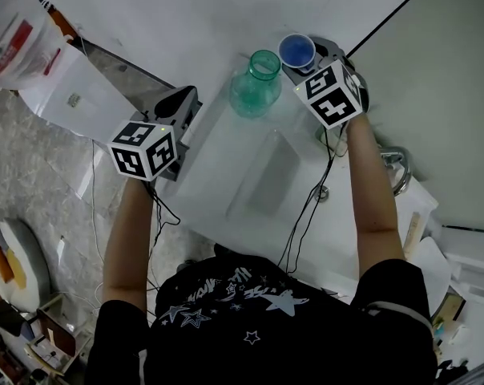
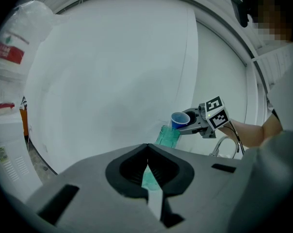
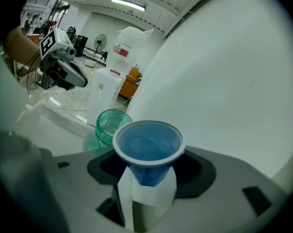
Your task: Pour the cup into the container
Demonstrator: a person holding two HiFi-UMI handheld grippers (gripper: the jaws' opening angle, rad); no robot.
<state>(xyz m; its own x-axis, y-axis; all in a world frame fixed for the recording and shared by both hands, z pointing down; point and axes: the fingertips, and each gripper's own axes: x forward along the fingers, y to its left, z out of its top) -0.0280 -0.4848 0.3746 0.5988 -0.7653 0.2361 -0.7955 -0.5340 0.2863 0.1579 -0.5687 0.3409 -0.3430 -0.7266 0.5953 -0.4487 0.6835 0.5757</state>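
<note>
The jaws of the right gripper (image 1: 304,64) are clamping the blue cup (image 1: 296,52) in the head view. They are holding it upright just beside the container (image 1: 256,87), a clear green bottle standing on the white surface (image 1: 250,187). The left gripper (image 1: 182,104) is hovering on the container's other side, apart from it. In the left gripper view its jaws are sitting pressed together with nothing gripped and a sliver of the container's green showing past them. The cup is hanging just above and beside the container's mouth. In the right gripper view the jaws are pinching the cup low on its tapered wall, rim level, with the container's open mouth lying just beyond it. Whether the cup is carrying anything I cannot tell, as its inside is showing only plain blue. By my judgement the cup is standing ready at the container, and the tilting and pouring are not yet begun.
</note>
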